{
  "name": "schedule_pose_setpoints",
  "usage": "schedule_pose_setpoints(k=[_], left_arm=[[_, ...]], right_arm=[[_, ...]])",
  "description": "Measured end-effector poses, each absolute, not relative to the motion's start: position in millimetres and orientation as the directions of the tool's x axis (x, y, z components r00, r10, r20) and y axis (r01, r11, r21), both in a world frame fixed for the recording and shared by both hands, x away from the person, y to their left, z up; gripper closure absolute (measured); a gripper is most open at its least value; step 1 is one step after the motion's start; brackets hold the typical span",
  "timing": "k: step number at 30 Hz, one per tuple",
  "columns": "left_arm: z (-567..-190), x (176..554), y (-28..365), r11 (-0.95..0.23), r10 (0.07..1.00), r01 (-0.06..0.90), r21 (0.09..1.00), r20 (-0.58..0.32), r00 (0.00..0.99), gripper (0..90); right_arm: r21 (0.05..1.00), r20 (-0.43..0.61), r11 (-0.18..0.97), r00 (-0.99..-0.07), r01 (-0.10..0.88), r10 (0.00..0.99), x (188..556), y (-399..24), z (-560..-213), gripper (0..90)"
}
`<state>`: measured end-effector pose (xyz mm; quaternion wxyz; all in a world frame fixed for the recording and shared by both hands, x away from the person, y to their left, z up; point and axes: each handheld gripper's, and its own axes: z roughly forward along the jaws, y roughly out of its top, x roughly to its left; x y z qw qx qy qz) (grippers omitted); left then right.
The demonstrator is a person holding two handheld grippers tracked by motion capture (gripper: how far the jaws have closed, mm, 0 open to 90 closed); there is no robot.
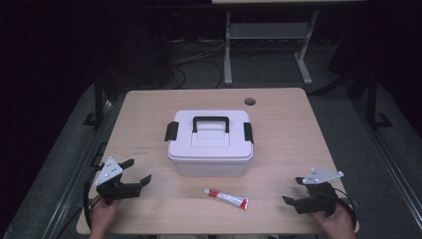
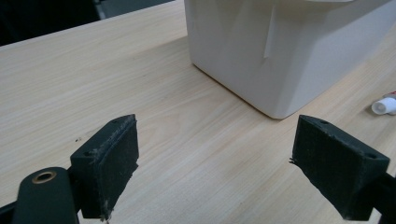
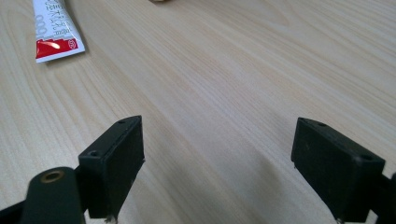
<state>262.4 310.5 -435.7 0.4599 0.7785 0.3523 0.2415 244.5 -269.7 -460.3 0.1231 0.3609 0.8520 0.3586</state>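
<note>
A white lidded storage box [image 1: 209,143] with a black handle and side latches is sitting mid-table; in the left gripper view its top is cut off. A red-and-white tube [image 1: 226,198] is lying just in front of the box, between the two grippers; its print is too small to read. The left gripper [image 1: 134,172] and right gripper [image 1: 293,190] are resting near the wooden table's [image 1: 298,134] front corners, jaws spread wide, holding nothing. Dark floor and a table frame [image 1: 268,45] are lying beyond.

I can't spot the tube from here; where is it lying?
In the high view the red and white tube lies flat on the table, near the front edge, just in front of the white box.
</note>
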Motion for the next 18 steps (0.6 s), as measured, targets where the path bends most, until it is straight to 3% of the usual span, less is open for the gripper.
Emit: schedule_pose_setpoints(k=[18], left_arm=[[-438.1, 266.0, 306.3, -0.361, 0.767, 0.317, 0.877, 0.086, 0.636, 13.8]], right_arm=[[0.709, 0.037, 0.489, -0.720, 0.508, 0.693, 250.7, -267.5, -439.1, 14.6]])
